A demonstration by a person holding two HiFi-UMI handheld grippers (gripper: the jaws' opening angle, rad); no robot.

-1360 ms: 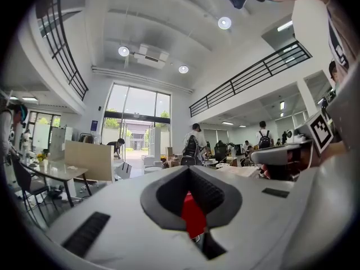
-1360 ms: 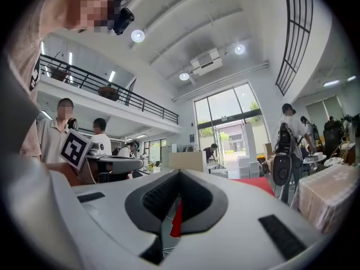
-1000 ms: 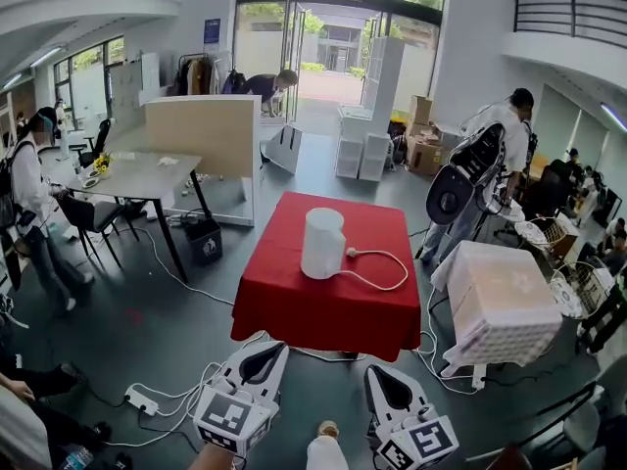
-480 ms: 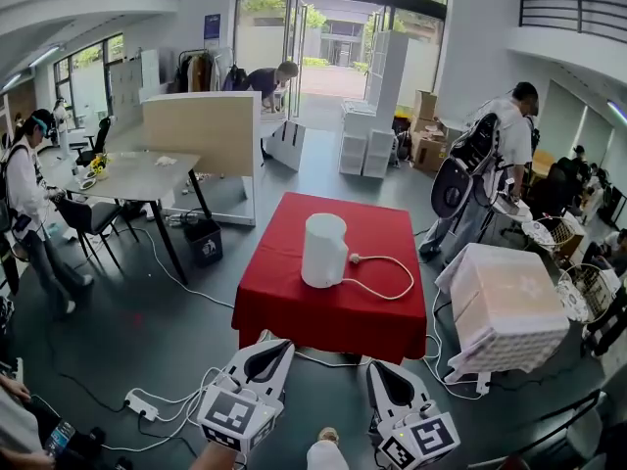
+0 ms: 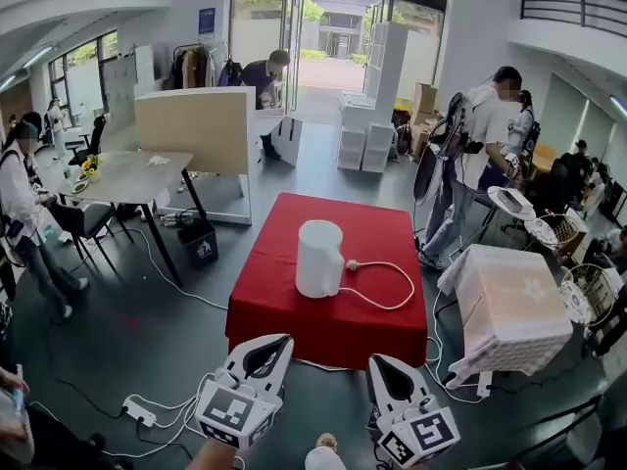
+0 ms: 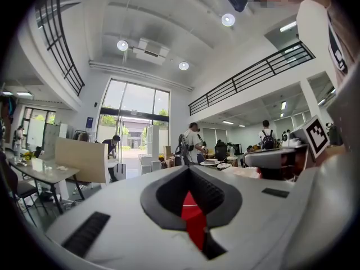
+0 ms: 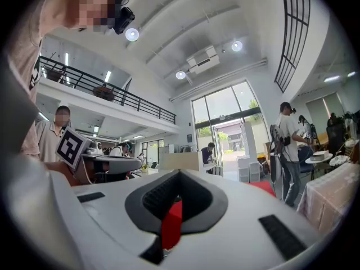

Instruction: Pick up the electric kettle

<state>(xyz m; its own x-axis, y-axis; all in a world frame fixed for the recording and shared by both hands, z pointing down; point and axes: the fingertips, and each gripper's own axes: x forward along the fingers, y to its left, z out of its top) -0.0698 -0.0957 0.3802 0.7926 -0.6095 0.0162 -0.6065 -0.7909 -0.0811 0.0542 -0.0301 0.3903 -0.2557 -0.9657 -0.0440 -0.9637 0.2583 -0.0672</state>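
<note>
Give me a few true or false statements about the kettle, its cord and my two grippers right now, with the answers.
1. The electric kettle stands upright on the red-covered table. True.
2. The left gripper is clamped on the kettle. False: its jaws are shut on nothing, short of the table.
3. The white cord loops on the cloth beside the kettle. True.
4. The right gripper has its jaws wide apart. False: they are together, holding nothing.

The red table [image 5: 284, 326] has open floor [image 5: 147, 346] along its near edge. A cord [image 5: 352, 264] loops between kettle [image 5: 319, 258] and right edge.
</note>
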